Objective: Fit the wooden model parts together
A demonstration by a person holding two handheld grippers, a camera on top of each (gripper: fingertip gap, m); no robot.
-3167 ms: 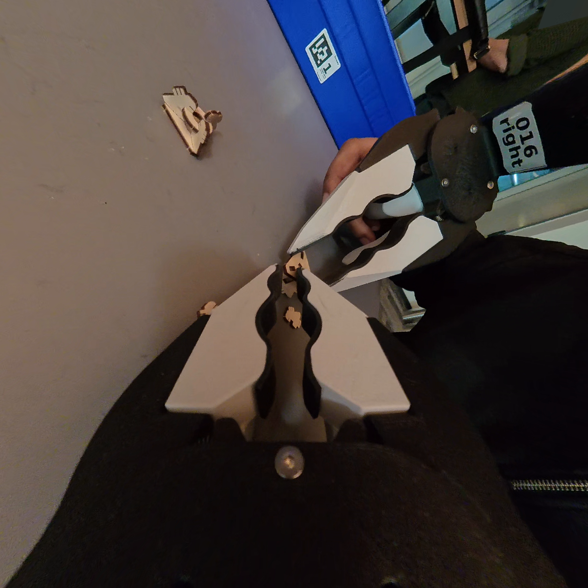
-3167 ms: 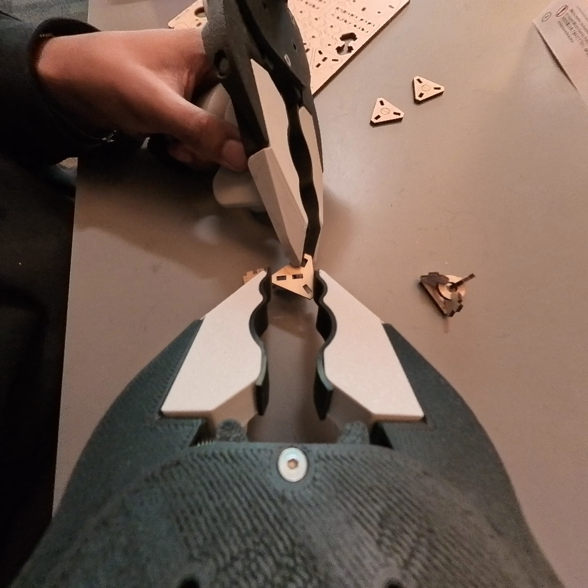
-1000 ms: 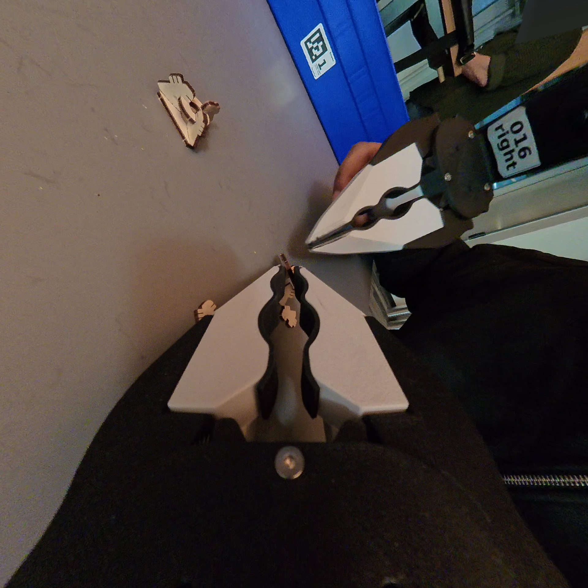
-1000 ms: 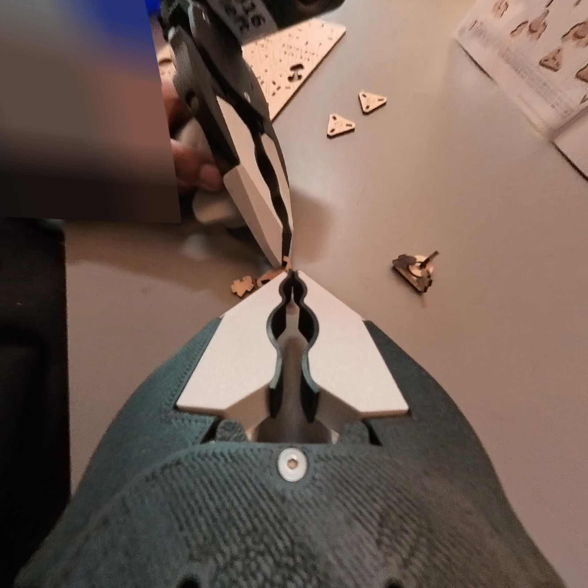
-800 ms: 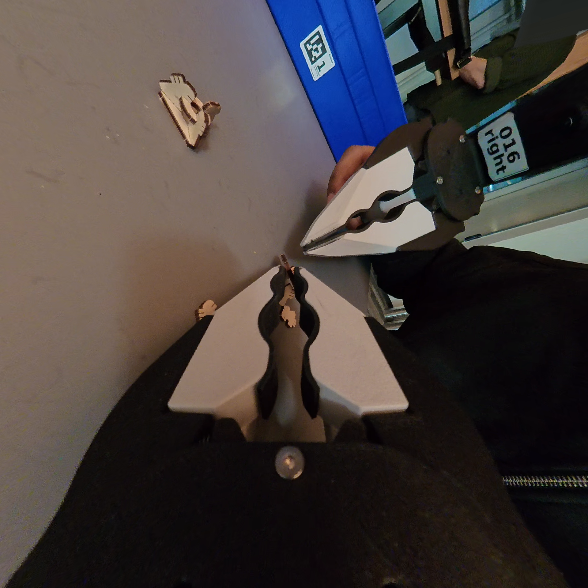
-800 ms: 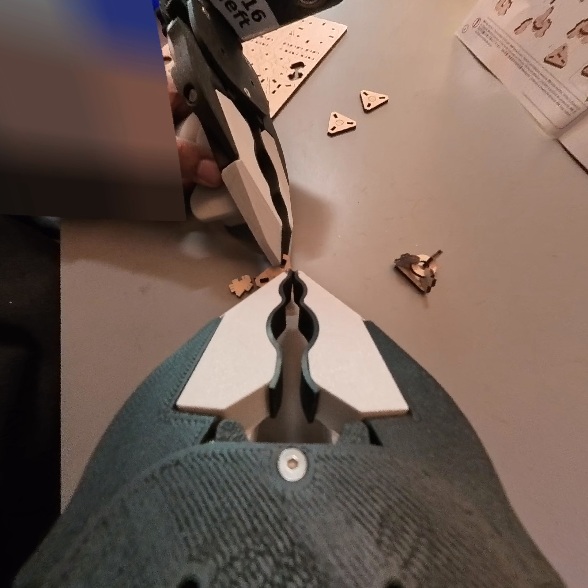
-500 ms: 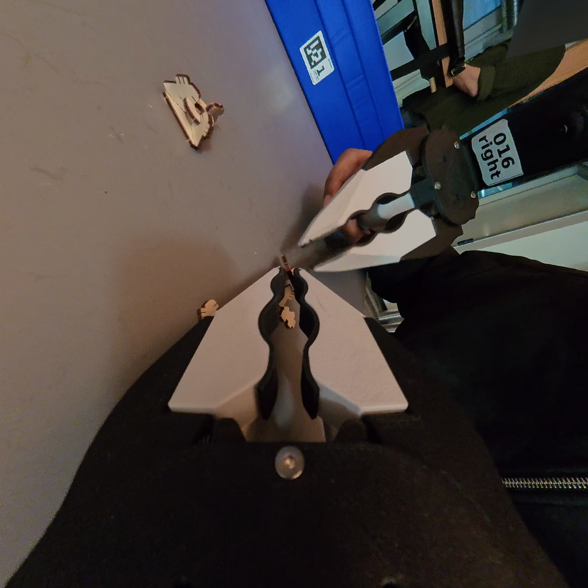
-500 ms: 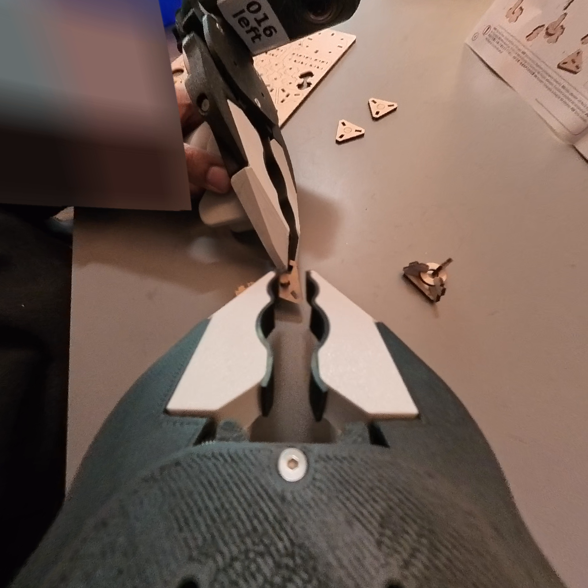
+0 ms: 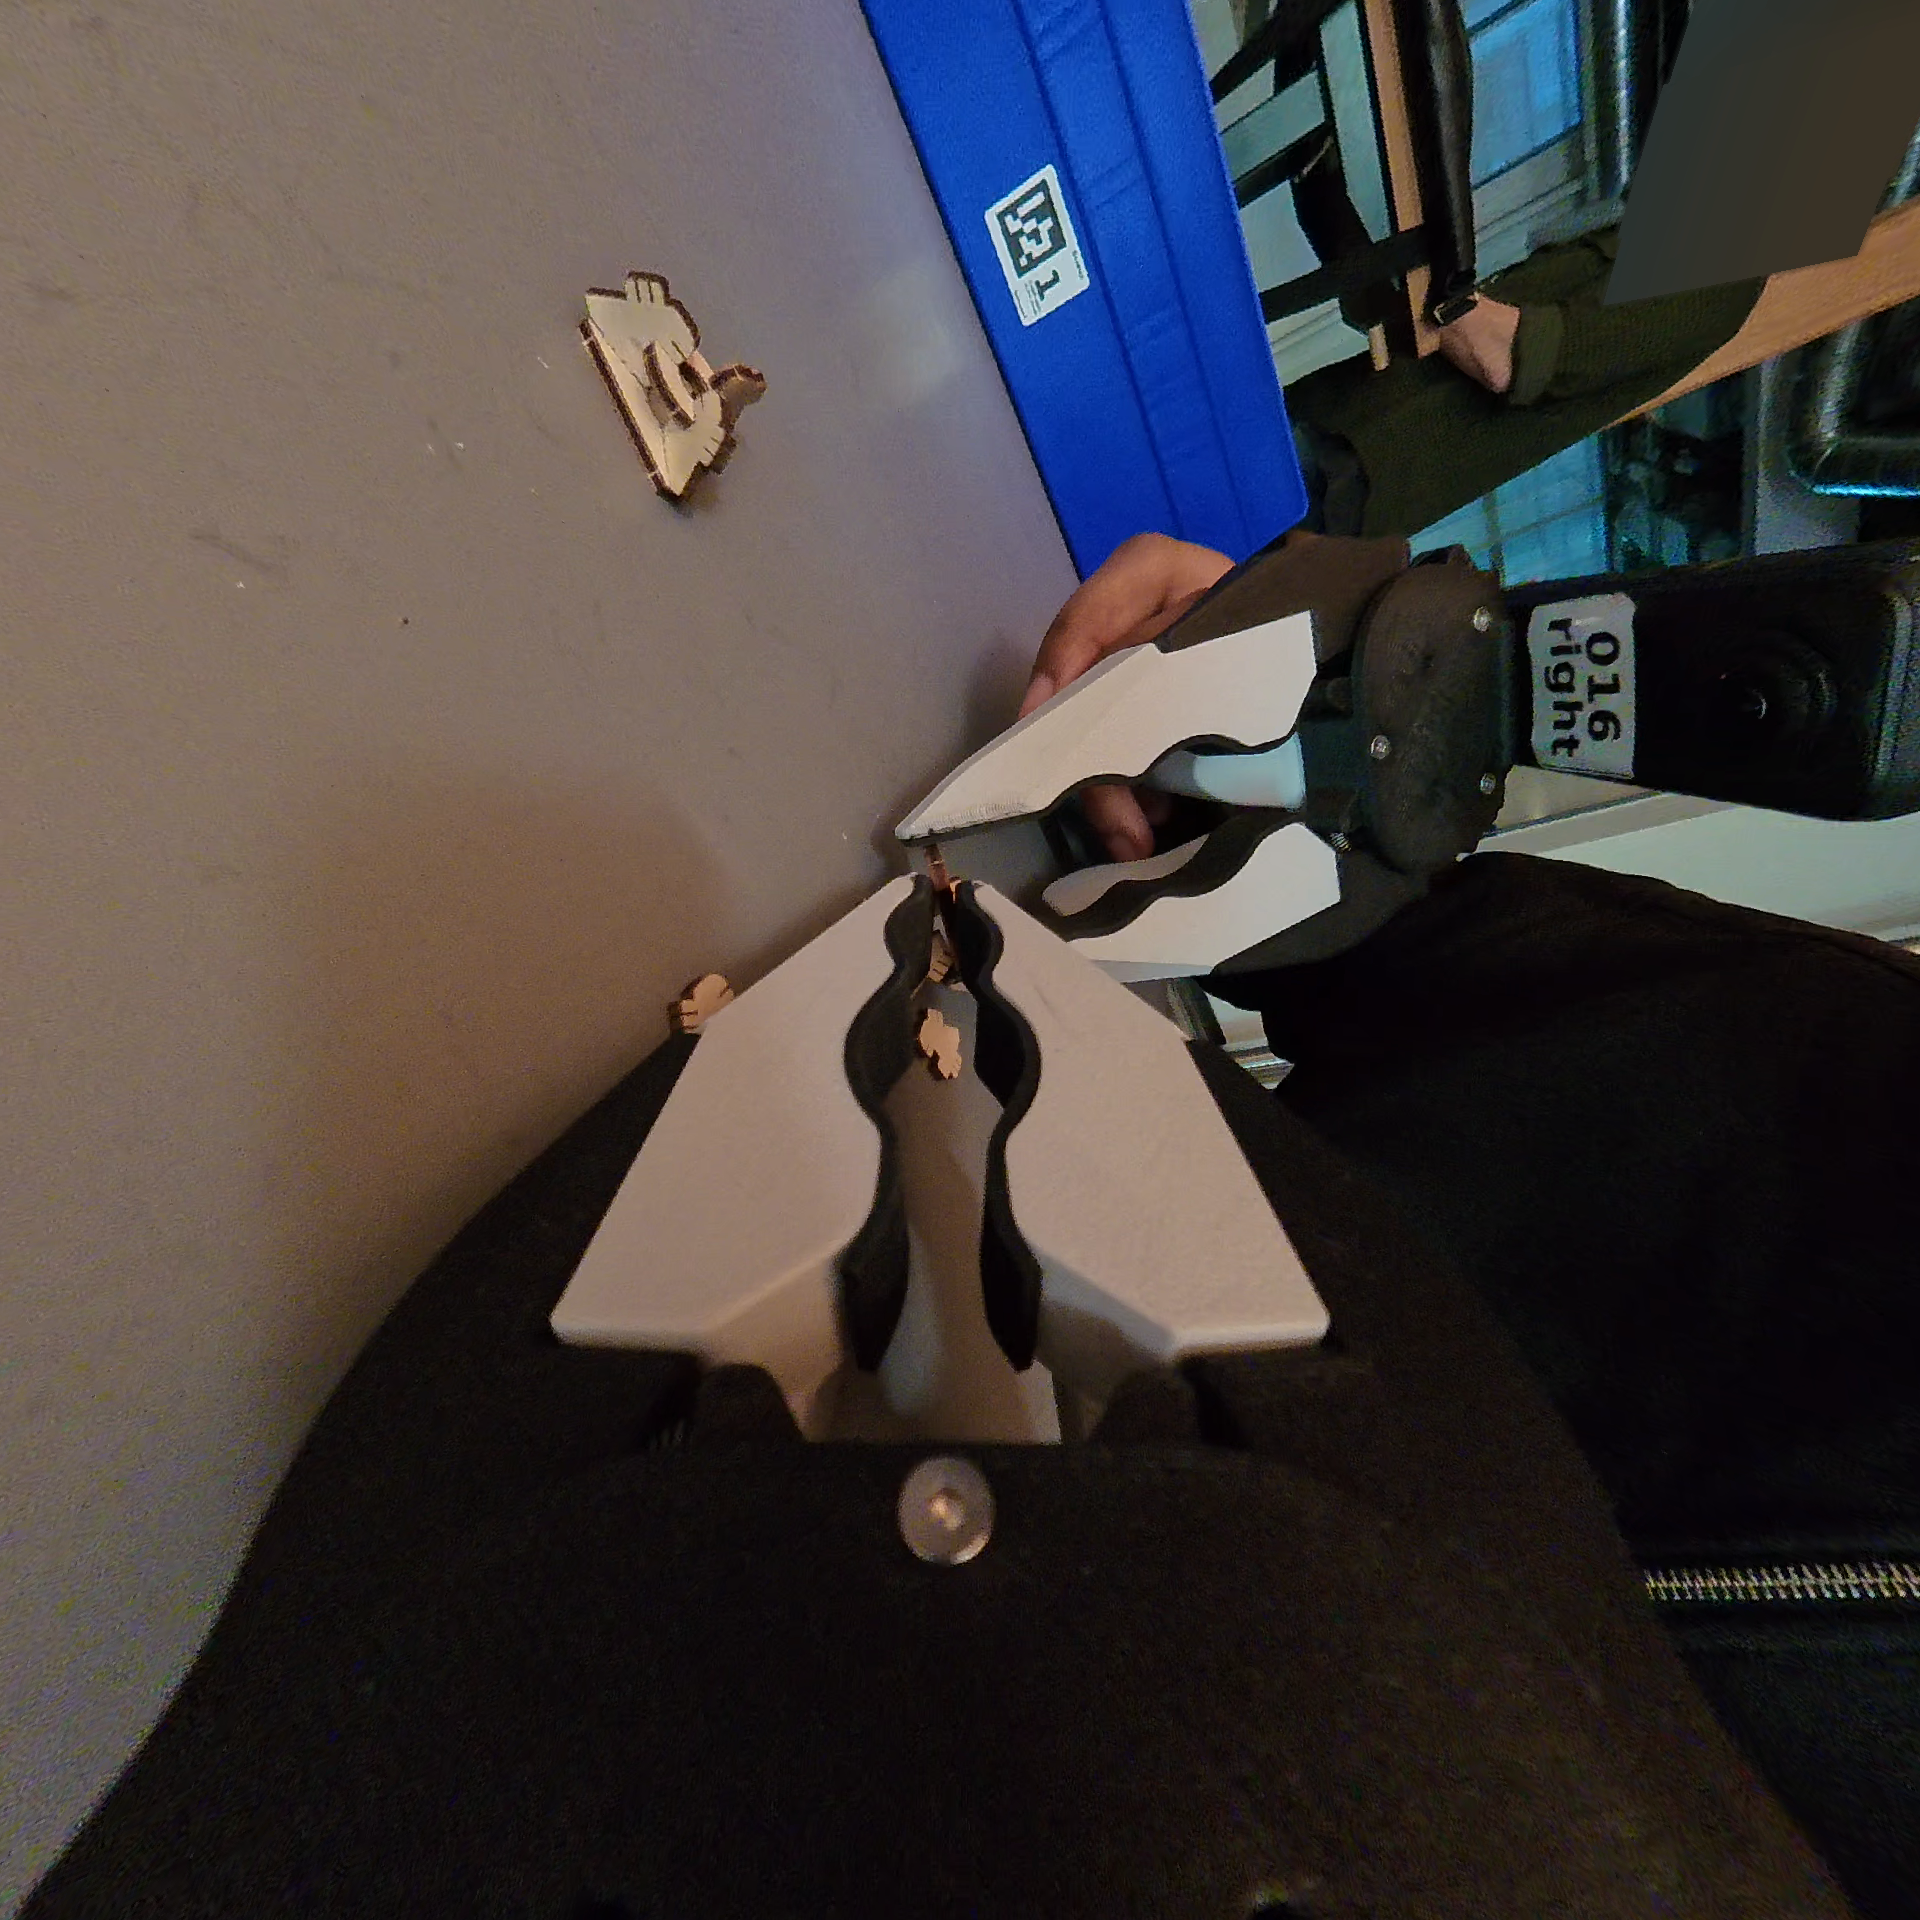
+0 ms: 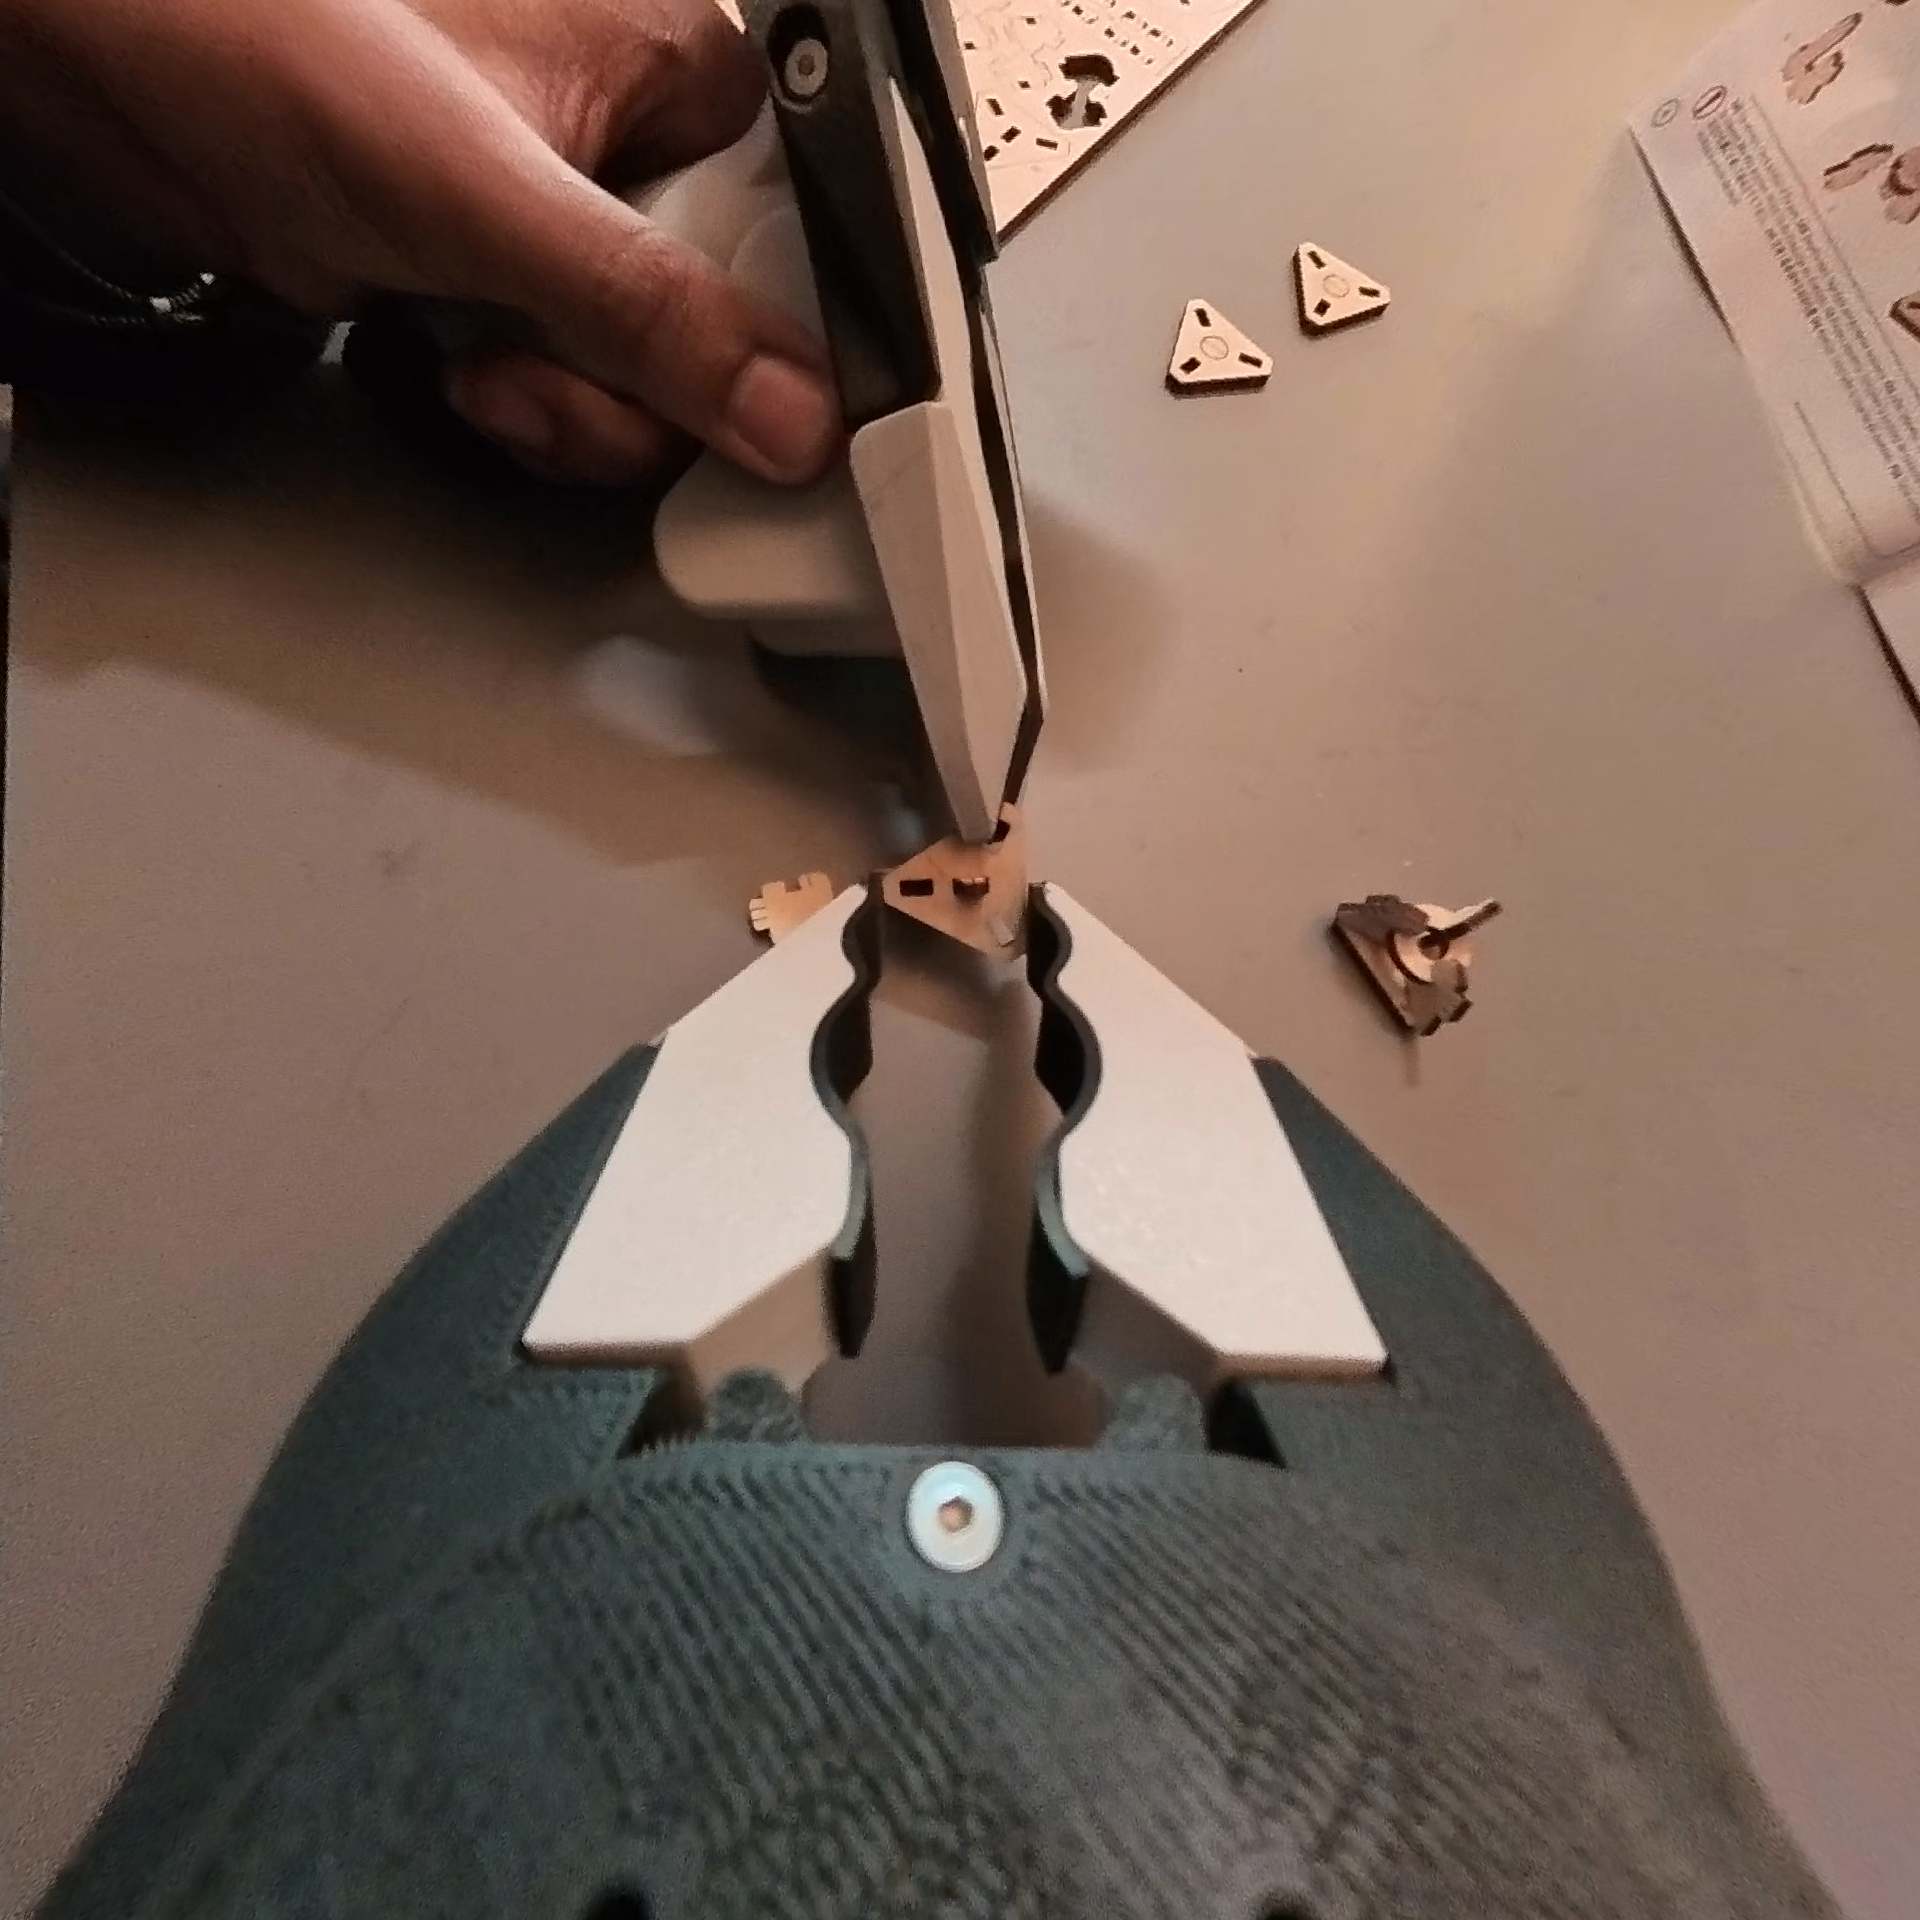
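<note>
My left gripper (image 9: 940,894) is shut on a small wooden triangle plate (image 9: 935,868), seen edge-on at its tips. In the right wrist view the left gripper (image 10: 992,821) comes down from above and pinches the top corner of that triangle (image 10: 951,894), just above the grey table (image 10: 1351,623). My right gripper (image 10: 951,914) is open, with its fingertips on either side of the triangle and close to its corners. I see no firm press from its pads. It also shows in the left wrist view (image 9: 977,868), reaching in from the right.
A part-built wooden triangle assembly (image 10: 1408,956) lies to the right. Two loose triangles (image 10: 1216,351) and a punched wooden sheet (image 10: 1081,73) lie farther back, with a paper leaflet (image 10: 1818,208) at the right. Small notched pieces (image 10: 790,902) lie by the fingertips. A blue panel (image 9: 1091,260) borders the table. Left and right tips are no more than a few centimetres apart.
My right gripper was shut and a little back. It has moved forward and opened around the triangle. My left gripper has stayed shut on the triangle.
</note>
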